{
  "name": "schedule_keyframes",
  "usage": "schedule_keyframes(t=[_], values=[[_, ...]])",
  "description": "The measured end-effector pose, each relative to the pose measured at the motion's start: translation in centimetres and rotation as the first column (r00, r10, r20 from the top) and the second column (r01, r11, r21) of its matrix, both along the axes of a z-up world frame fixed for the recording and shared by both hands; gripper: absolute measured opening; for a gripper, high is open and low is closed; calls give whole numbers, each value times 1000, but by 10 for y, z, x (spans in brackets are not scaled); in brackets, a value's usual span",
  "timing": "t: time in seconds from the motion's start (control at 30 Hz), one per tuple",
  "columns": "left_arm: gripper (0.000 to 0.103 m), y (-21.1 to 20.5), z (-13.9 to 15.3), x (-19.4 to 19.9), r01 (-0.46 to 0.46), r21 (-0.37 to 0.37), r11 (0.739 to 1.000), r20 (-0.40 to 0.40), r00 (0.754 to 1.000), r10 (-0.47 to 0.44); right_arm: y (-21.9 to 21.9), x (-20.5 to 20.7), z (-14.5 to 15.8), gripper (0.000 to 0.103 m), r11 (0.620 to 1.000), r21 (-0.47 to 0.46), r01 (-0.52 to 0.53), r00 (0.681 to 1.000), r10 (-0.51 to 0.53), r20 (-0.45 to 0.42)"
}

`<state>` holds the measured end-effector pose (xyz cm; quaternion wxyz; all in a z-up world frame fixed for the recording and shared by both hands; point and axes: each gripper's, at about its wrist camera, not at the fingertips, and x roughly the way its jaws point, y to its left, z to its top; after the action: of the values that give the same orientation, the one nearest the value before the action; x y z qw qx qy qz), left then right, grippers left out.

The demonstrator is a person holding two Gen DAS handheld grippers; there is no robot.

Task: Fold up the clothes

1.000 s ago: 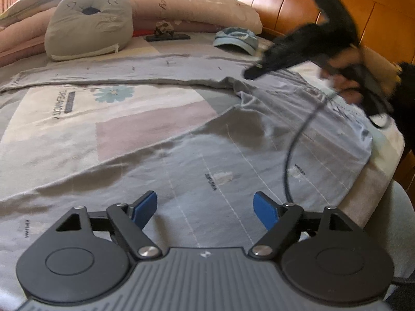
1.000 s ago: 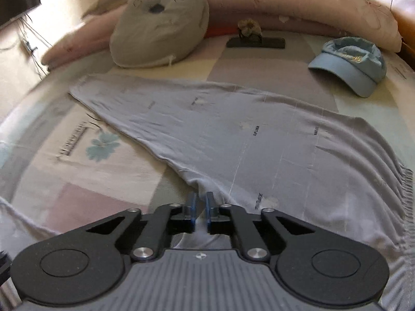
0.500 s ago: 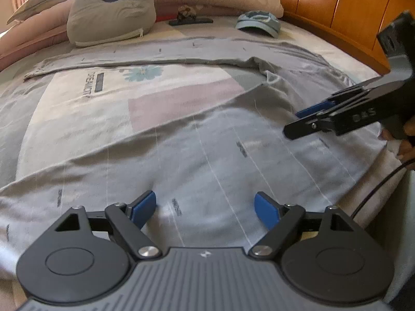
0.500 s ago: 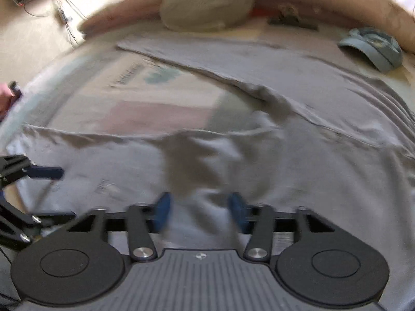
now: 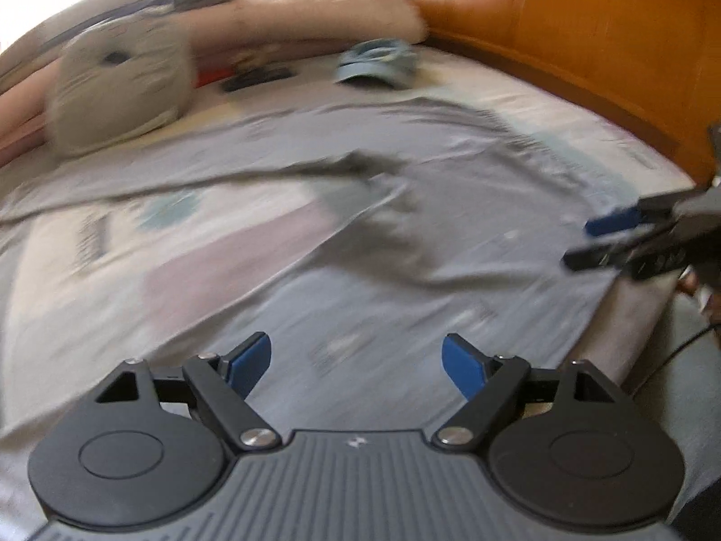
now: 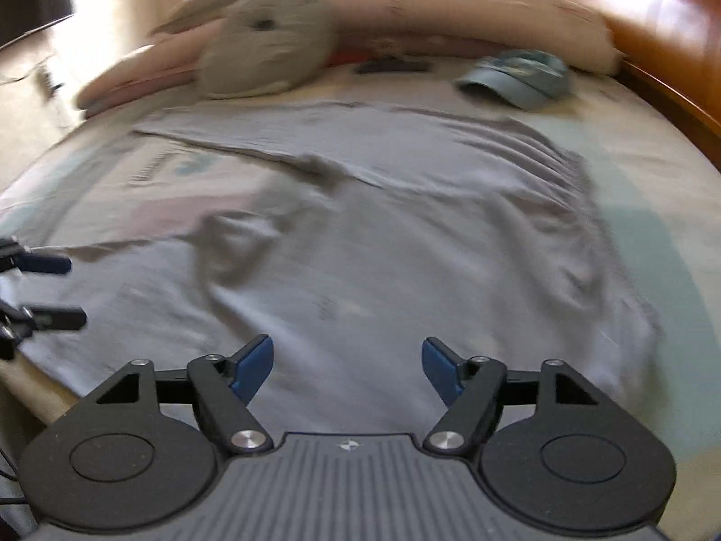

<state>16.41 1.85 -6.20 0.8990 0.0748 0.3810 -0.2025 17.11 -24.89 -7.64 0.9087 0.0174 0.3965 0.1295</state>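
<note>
A pair of grey trousers (image 5: pixel 450 234) lies spread over the bed, one leg stretching far left and the other running toward me. My left gripper (image 5: pixel 356 356) hovers open over the near leg with nothing between its blue pads. In the right wrist view the trousers (image 6: pixel 405 234) fill the middle, their gathered waistband (image 6: pixel 563 171) at the right. My right gripper (image 6: pixel 347 351) hangs above the cloth; its jaws are opening and hold nothing. Each gripper shows in the other's view: the right gripper (image 5: pixel 581 245) at the right edge, the left gripper (image 6: pixel 74 291) at the left edge.
A cat-face cushion (image 6: pixel 266 54) and a long pink pillow (image 6: pixel 473 13) lie at the back. A blue cap (image 6: pixel 518 74) and a dark flat object (image 6: pixel 392 65) rest behind the trousers. The wooden headboard (image 5: pixel 586 36) runs along the right. The patterned sheet (image 5: pixel 203 261) shows between the legs.
My right gripper was shut on a fold of the trousers; it has let go, opened wide and drawn back toward the bed's near edge. The left gripper stayed open and shifted slightly.
</note>
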Motion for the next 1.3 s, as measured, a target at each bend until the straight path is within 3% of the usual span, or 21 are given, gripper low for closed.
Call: schedule_keyframes(t=[0.1, 0.27, 0.33, 0.4, 0.47, 0.53, 0.7, 0.83, 0.9, 0.97, 1.03, 1.17, 1.3], values=[[83, -31, -2, 15, 83, -58, 995, 1, 997, -83, -11, -5, -12, 83, 998, -23, 50, 999, -50, -9], [83, -64, -15, 41, 164, -165, 973, -19, 985, -169, -18, -16, -21, 90, 998, 21, 66, 998, -66, 16], [83, -64, -24, 56, 142, -192, 971, -28, 988, -150, -18, -18, -23, 92, 998, 26, 57, 998, -57, 27], [83, -56, -36, 74, 44, -182, 982, -62, 996, -57, -17, -19, -25, 97, 999, 26, 41, 998, -42, 38], [79, -46, -43, 84, -48, -145, 988, -44, 998, 42, -16, -19, -26, 100, 999, 30, 27, 999, -28, 46], [79, -38, -41, 86, -83, -167, 982, -43, 996, 76, -17, -22, -25, 101, 999, 36, 25, 998, -27, 53], [80, -46, -26, 77, -90, -119, 989, -37, 996, 86, -29, -22, -10, 103, 998, 55, 36, 992, -42, 119], [83, -44, -13, 64, -41, -201, 979, -48, 998, 32, -50, -2, 0, 103, 995, 46, 85, 981, -92, 173], [84, -42, -14, 59, -26, -219, 975, -76, 997, 9, -63, 15, -4, 103, 990, 64, 123, 979, -132, 154], [84, -39, -23, 59, -72, -162, 984, -106, 993, 55, -74, 27, -14, 103, 983, 73, 170, 980, -177, 95], [82, -33, -33, 61, -161, -51, 986, -118, 981, 154, -83, 30, -25, 103, 973, 59, 224, 972, -227, 50], [83, -23, -26, 55, -194, -33, 980, -99, 977, 190, -79, 9, -28, 103, 976, 33, 217, 972, -219, 87], [85, -28, -14, 34, -118, -44, 992, -73, 991, 115, -56, -6, -15, 103, 979, -3, 205, 975, -204, 90]])
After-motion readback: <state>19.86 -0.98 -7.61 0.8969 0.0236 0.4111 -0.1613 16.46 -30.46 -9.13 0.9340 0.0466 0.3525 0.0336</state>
